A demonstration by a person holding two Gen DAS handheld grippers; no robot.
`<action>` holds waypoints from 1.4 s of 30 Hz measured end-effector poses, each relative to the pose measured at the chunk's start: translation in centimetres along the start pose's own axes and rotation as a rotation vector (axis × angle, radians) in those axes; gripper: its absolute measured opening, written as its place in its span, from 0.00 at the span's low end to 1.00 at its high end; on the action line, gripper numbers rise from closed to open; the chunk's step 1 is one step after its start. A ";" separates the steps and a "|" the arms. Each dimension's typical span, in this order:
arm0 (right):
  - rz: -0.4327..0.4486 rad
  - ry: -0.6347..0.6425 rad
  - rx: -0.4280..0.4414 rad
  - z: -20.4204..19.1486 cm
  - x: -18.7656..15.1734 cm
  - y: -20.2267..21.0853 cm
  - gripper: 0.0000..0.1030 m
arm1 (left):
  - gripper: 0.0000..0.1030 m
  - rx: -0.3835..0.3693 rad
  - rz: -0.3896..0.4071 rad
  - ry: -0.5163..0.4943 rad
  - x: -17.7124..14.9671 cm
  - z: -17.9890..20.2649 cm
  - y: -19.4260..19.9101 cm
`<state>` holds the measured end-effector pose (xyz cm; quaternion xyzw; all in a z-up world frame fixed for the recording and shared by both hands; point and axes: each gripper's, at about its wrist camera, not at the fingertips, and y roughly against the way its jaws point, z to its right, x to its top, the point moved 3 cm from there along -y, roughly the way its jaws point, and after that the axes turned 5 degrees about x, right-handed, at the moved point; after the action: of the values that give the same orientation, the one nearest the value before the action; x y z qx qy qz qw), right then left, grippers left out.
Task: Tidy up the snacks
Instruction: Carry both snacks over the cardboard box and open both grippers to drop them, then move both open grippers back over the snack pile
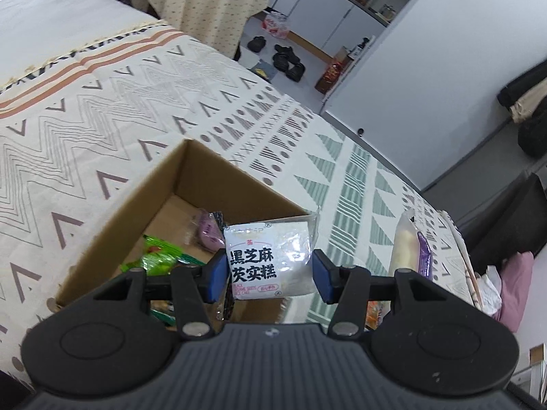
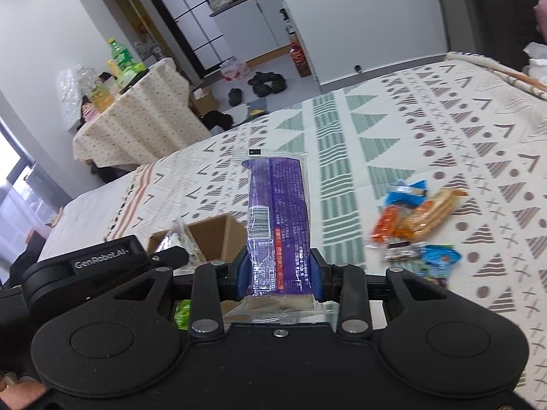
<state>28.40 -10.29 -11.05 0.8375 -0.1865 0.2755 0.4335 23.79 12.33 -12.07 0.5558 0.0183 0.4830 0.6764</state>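
Observation:
My left gripper (image 1: 270, 276) holds a white sesame-cake packet (image 1: 270, 259) with black Chinese letters between its blue pads, over the near right corner of an open cardboard box (image 1: 191, 177). Inside the box lie a green packet (image 1: 157, 256) and a purple packet (image 1: 207, 232). My right gripper (image 2: 280, 273) is shut on a long purple snack packet (image 2: 278, 212), held upright above the bed. That packet also shows in the left wrist view (image 1: 412, 249). The box (image 2: 218, 235) sits to its left.
Several loose snack packets (image 2: 417, 218), orange and blue, lie on the patterned bedspread (image 2: 427, 130) to the right. Beyond the bed are a cloth-covered table with bottles (image 2: 136, 112), shoes on the floor (image 2: 266, 83) and white cabinets (image 1: 342, 17).

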 end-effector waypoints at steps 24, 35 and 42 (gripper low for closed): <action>-0.132 0.022 0.097 -4.9 -1.5 -6.4 0.44 | 0.62 0.121 -0.050 0.129 2.1 -4.4 -3.3; -0.087 -0.005 0.034 -2.0 -1.4 -3.5 0.59 | 0.79 0.117 -0.065 0.055 0.5 -1.8 -2.8; -0.066 -0.038 -0.027 1.1 -1.8 -1.1 0.63 | 0.84 0.127 -0.062 0.002 -0.7 0.2 -2.3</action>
<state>27.91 -10.51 -13.36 0.8423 -0.1707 0.2425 0.4500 24.97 11.92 -14.17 0.5963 0.0667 0.4601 0.6544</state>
